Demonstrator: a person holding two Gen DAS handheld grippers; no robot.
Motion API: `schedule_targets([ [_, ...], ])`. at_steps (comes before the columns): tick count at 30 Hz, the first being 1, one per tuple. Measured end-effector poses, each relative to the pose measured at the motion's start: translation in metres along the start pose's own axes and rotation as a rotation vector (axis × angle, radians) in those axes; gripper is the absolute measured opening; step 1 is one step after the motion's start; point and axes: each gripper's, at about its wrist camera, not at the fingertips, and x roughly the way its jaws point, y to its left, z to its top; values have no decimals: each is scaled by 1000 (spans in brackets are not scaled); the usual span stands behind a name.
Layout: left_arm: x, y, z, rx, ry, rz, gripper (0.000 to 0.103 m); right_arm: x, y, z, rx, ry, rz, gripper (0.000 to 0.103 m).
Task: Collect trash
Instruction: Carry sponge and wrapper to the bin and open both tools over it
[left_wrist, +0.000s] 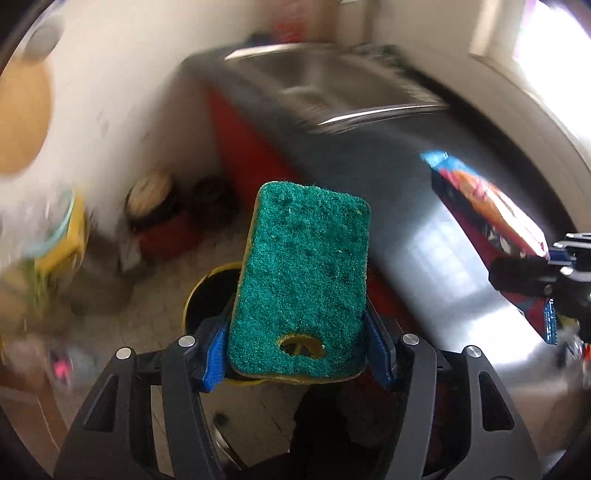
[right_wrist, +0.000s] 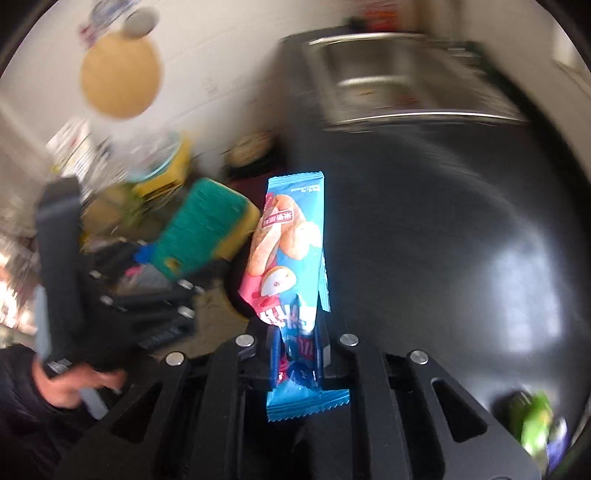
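My left gripper (left_wrist: 297, 350) is shut on a worn green-and-yellow sponge (left_wrist: 303, 280) with a hole near its lower end. It holds the sponge in the air above a dark bin with a yellow rim (left_wrist: 199, 291) on the floor. The sponge also shows in the right wrist view (right_wrist: 199, 229). My right gripper (right_wrist: 299, 354) is shut on a blue snack wrapper (right_wrist: 288, 258), held upright over the counter's left edge. The wrapper also shows in the left wrist view (left_wrist: 491, 225), to the right of the sponge.
A dark glossy counter (right_wrist: 461, 221) fills the right, with a steel sink (right_wrist: 406, 81) at its far end. A green object (right_wrist: 535, 424) lies at the counter's near right. Cluttered items (left_wrist: 55, 240) and a red container (left_wrist: 166, 236) stand on the floor to the left.
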Motion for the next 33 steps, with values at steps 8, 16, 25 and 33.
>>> schedule_targets([
  [8, 80, 78, -30, -209, 91, -18, 60, 130, 48, 64, -45, 184, 118, 14],
  [16, 126, 103, -32, -268, 118, -52, 66, 196, 51, 84, -46, 273, 91, 21],
  [25, 130, 112, -37, -278, 124, -27, 80, 191, 63, 83, -58, 259, 113, 67],
  [33, 89, 87, -24, -169, 65, 1, 80, 126, 57, 68, -40, 169, 95, 68],
])
